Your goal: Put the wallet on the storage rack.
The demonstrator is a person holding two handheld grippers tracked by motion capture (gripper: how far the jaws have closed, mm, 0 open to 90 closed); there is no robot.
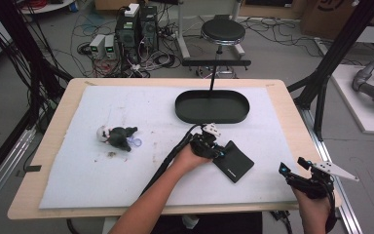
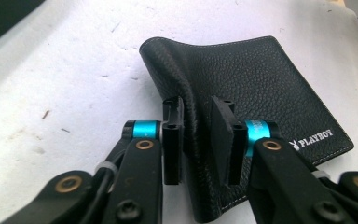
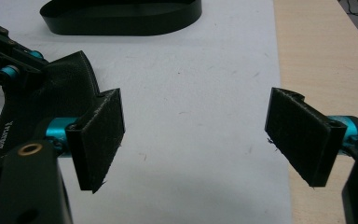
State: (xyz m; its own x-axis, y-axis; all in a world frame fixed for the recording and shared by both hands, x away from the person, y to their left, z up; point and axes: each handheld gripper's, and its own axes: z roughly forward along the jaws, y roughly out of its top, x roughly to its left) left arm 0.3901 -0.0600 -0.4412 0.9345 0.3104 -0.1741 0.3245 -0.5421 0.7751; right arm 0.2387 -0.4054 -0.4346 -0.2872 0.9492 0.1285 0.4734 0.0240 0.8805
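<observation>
Black pebbled-leather wallet (image 2: pixel 261 88) lies pinched at its raised fold by the left gripper (image 2: pixel 196 140); the right gripper (image 3: pixel 193 135) waits spread wide, well apart.

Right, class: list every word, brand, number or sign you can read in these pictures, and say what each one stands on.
"PLAYBOY", white capitals beside a small white logo: on the black leather wallet, near its corner, in the left gripper view.
The same white print on the wallet in the right gripper view and the high view: too small and blurred to read.
A dark mark on the cardboard box in the high view: cut off, unreadable.
</observation>
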